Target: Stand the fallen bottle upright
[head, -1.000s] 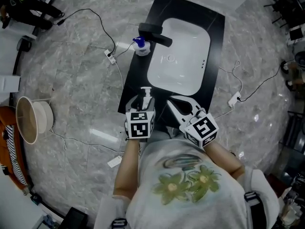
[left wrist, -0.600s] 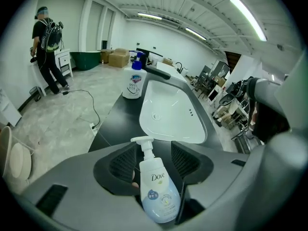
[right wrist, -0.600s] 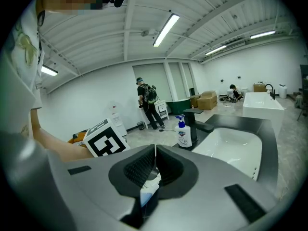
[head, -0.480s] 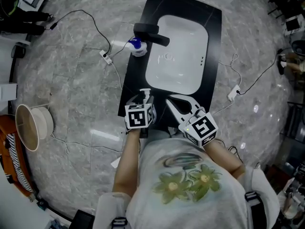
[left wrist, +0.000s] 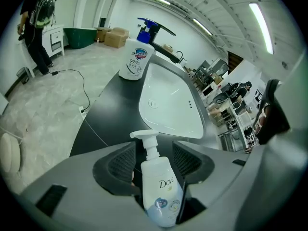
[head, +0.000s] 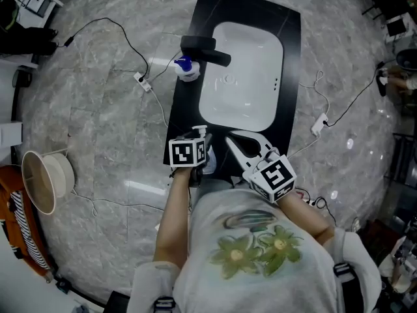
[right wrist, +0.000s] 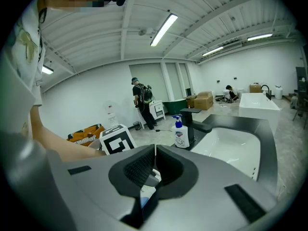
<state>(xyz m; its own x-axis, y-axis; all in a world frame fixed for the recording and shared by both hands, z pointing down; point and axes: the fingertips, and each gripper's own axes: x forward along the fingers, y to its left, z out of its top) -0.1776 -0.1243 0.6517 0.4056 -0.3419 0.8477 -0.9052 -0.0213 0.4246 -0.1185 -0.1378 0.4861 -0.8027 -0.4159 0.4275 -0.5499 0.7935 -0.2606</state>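
Left tongs (left wrist: 154, 150): jaws opening, released. Gap shows on both sides between the pads (left wrist: 121, 161) and the bottle (left wrist: 161, 189), so nothing is clamped.

Bottle is white with a pump top and "Dove" on the front. It is upright between the left jaws, pump nozzle pointing left in the left gripper view. Its base is hidden behind the tongs body, so I can't confirm it's seated. In the head view it's over the near-left corner of the black desk (head: 184, 113), just in front of the near-left corner of the sink (head: 244, 77).

Right tongs (right wrist: 154, 153): clenched, pads meeting at the tips, nothing between them. They sit just right of the left tongs over the near edge of the desk, angled toward the bottle but apart from it. Through the gap under the right jaws, a bit of white and blue shows.

Far-left end of the desk: black faucet (head: 205, 47) reaching over the sink, with a soap dispenser (head: 186, 67) with a blue pump standing just beside it, well apart from the bottle.

Grey marble floor (head: 98, 109) with a cable (head: 140, 51) trailing toward the desk. A person with a backpack (left wrist: 36, 18) stands far off.
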